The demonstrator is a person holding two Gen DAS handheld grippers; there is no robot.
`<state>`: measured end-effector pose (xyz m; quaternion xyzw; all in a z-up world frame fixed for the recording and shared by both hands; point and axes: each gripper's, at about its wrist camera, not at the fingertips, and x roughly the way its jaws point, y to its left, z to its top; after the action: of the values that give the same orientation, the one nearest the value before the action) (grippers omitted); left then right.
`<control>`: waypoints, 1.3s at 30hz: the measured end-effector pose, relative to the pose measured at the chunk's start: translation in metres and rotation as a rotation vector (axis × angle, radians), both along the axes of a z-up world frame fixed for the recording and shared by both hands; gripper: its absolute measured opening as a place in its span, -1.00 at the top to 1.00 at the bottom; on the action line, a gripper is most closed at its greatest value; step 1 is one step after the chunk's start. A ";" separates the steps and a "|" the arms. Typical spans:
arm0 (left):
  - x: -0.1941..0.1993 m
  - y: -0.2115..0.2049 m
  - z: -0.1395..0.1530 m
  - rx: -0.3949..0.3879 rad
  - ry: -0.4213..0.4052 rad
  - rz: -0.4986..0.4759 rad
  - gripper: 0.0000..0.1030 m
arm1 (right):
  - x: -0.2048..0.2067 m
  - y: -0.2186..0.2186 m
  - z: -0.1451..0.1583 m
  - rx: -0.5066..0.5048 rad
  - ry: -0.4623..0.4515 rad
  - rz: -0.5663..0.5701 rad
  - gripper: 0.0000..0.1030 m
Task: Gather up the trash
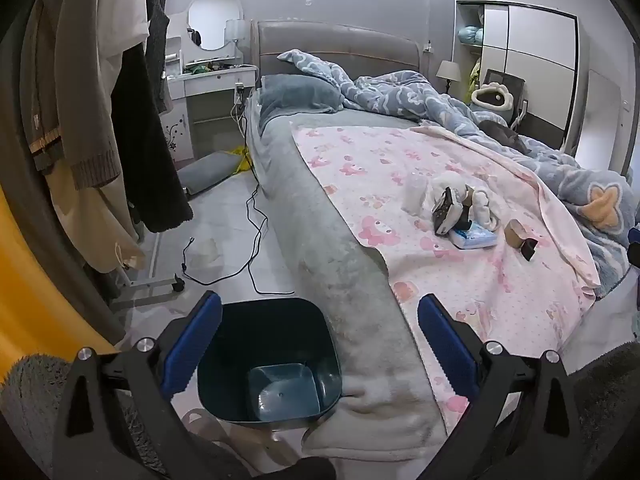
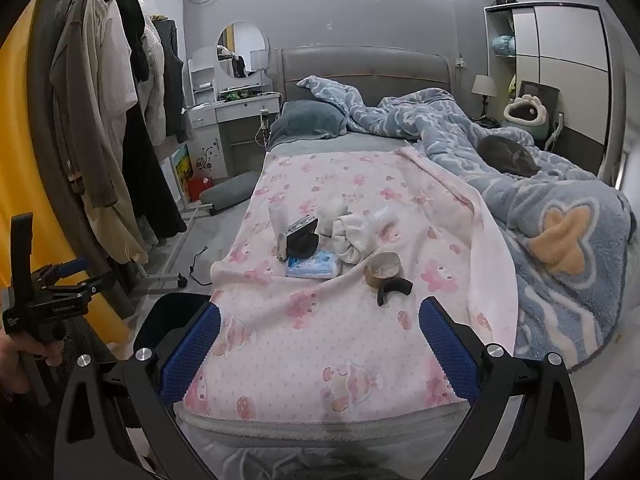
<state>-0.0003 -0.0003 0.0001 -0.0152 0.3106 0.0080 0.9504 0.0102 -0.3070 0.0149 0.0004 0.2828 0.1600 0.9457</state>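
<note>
Lying ahead of the wide-open, empty right gripper [image 2: 319, 350], the tape roll [image 2: 383, 273] looks light and stiff; pinch across its rim. Left gripper [image 1: 319, 347] gapes empty above the bin [image 1: 269, 364].

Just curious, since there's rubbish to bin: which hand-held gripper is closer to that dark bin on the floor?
Left. The left hand-held gripper hangs open right above the bin beside the bed. The right hand-held gripper, also open, is over the pink blanket, the bin off to its left.
</note>
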 end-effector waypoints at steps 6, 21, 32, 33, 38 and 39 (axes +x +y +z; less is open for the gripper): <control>0.000 0.000 0.000 -0.002 0.001 -0.001 -0.94 | 0.000 0.000 0.000 0.005 -0.006 0.001 -0.94; -0.001 -0.006 -0.004 0.002 0.006 -0.003 -0.94 | 0.001 0.001 0.000 0.010 -0.001 0.004 -0.94; -0.002 -0.007 -0.004 0.000 0.010 -0.006 -0.94 | 0.001 0.001 0.000 0.013 0.002 0.004 -0.94; -0.002 -0.008 -0.004 0.000 0.010 -0.006 -0.94 | 0.001 0.001 0.000 0.013 0.002 0.004 -0.94; -0.001 -0.007 -0.004 -0.001 0.011 -0.006 -0.94 | 0.001 0.002 0.000 0.014 0.003 0.005 -0.94; -0.001 -0.007 -0.004 -0.002 0.011 -0.006 -0.94 | 0.001 0.001 0.000 0.015 0.003 0.006 -0.94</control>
<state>-0.0017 -0.0070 -0.0042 -0.0154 0.3160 0.0049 0.9486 0.0110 -0.3055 0.0153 0.0067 0.2831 0.1647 0.9448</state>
